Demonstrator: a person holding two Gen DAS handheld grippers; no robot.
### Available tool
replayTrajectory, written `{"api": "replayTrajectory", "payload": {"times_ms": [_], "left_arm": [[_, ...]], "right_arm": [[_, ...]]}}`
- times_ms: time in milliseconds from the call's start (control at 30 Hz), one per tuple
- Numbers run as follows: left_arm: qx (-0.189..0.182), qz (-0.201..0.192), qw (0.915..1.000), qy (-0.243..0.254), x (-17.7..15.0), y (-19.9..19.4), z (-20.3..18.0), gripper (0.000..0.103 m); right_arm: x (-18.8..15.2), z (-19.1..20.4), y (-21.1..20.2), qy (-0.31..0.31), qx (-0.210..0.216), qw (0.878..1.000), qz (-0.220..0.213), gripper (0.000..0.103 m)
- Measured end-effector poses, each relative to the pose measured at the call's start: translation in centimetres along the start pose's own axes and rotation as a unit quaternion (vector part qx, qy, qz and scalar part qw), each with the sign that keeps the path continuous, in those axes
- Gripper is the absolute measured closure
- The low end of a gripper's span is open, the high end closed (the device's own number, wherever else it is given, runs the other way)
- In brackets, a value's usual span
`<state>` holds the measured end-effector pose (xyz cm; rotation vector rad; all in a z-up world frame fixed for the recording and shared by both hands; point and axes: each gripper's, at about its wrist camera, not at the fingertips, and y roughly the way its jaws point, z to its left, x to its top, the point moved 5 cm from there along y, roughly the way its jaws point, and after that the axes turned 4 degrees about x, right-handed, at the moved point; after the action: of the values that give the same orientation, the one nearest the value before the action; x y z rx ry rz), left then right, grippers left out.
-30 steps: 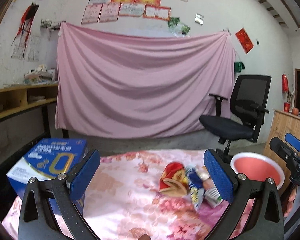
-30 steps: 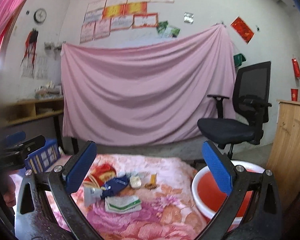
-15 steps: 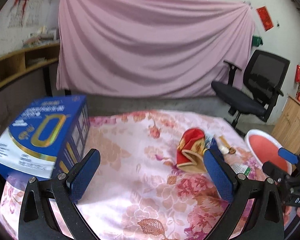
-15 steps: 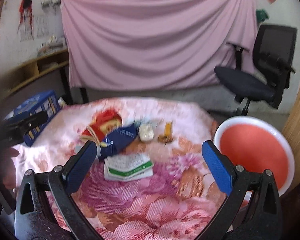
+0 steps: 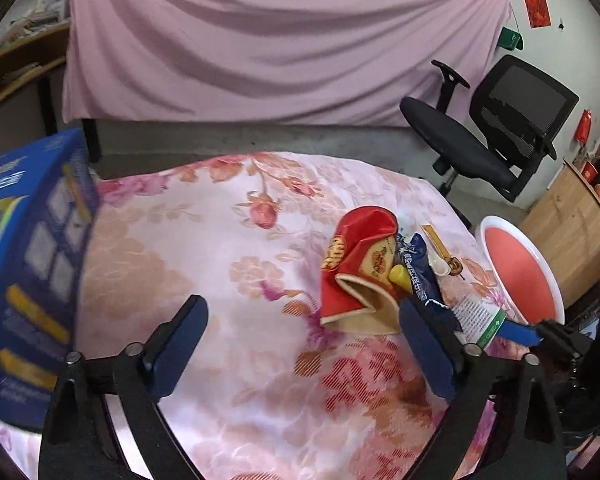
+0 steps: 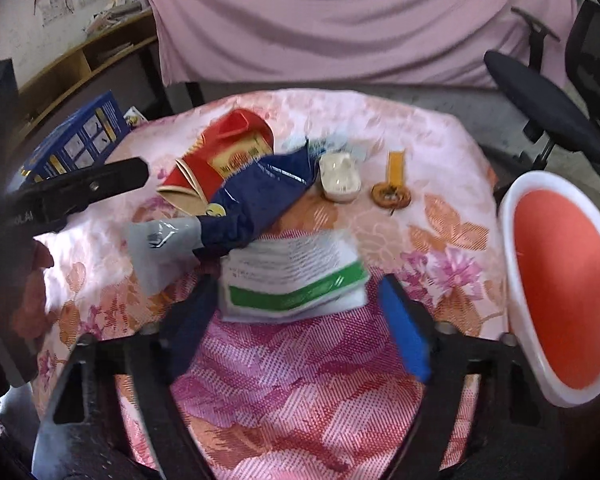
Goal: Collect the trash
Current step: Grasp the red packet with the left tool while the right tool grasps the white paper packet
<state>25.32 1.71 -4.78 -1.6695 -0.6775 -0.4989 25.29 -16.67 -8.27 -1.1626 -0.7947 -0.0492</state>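
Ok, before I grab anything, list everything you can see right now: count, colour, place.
snack bag: 1, red, far left of the litter pile
wrapper: 1, dark blue, across the red bag
packet: 1, white-green, nearest right gripper
small case: 1, white, behind wrapper
stick: 1, orange-brown, right of the case
basin: 1, red-white, off table's right edge
box: 1, blue, table's left
tablecloth: 1, pink floral
chair: 1, black, behind
left gripper: closing, holds nothing
right gripper: closing, holds nothing

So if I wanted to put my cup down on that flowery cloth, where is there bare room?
The widest bare patch of cloth lies between the blue box and the red snack bag. Another lies near the front edge, before the green-and-white packet. It is crowded from the red bag across the dark blue wrapper towards the red basin.
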Motion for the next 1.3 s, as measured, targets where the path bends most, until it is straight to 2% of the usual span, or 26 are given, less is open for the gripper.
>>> {"api": "replayTrajectory", "payload": {"times_ms": [100,233,367,433,467,567,633,733,800,933,1033,1167,1300], "left_arm": [[-0.016,0.01,0.9998,-0.008,0.6,0.8,-0.4,0.018],[-0.039,0.038,0.9983,-0.022,1.1,2.3,-0.7,0.037],[-0.044,0.051,0.9975,-0.024,1.6,2.8,-0.9,0.047],[-0.054,0.058,0.9966,-0.02,1.5,2.9,-1.1,0.062],[-0.06,0.062,0.9961,-0.02,1.5,2.9,-1.2,0.065],[-0.061,0.061,0.9961,-0.019,1.4,2.6,-1.4,0.068],[-0.06,0.057,0.9961,-0.028,1.3,2.3,-1.3,0.074],[-0.066,0.041,0.9957,-0.051,1.2,1.5,-1.1,0.084],[-0.067,0.016,0.9964,-0.05,1.2,0.3,-1.3,0.089],[-0.051,-0.023,0.9983,-0.015,0.8,-1.3,-3.0,0.091],[-0.046,-0.057,0.9973,-0.009,0.6,-2.9,-3.6,0.093],[-0.042,-0.109,0.9931,-0.004,1.0,-5.1,-4.3,0.093],[-0.047,-0.157,0.9865,0.0,1.5,-7.2,-5.3,0.093]], "right_arm": [[0.1,-1.2,0.1,0.02,0.012,1.0,-0.001,0.01],[0.4,-2.8,-0.1,0.048,0.015,0.999,-0.007,0.01],[0.5,-3.9,-0.3,0.071,0.013,0.997,-0.013,0.01],[0.6,-4.2,-0.4,0.077,0.007,0.997,-0.017,0.01],[0.5,-4.3,-0.5,0.082,0.004,0.996,-0.02,0.011],[0.5,-4.7,-0.9,0.092,-0.004,0.995,-0.029,0.011],[0.5,-5.0,-1.3,0.096,-0.007,0.995,-0.037,0.011],[0.5,-5.1,-1.8,0.099,-0.013,0.994,-0.053,0.011],[0.6,-5.1,-2.2,0.096,-0.017,0.993,-0.064,0.011],[0.7,-4.5,-3.6,0.08,-0.029,0.992,-0.097,0.011],[0.8,-4.1,-4.8,0.068,-0.034,0.989,-0.128,0.011],[0.8,-3.6,-6.8,0.058,-0.038,0.981,-0.181,0.011],[0.8,-3.3,-8.2,0.052,-0.039,0.974,-0.216,0.011]]}}
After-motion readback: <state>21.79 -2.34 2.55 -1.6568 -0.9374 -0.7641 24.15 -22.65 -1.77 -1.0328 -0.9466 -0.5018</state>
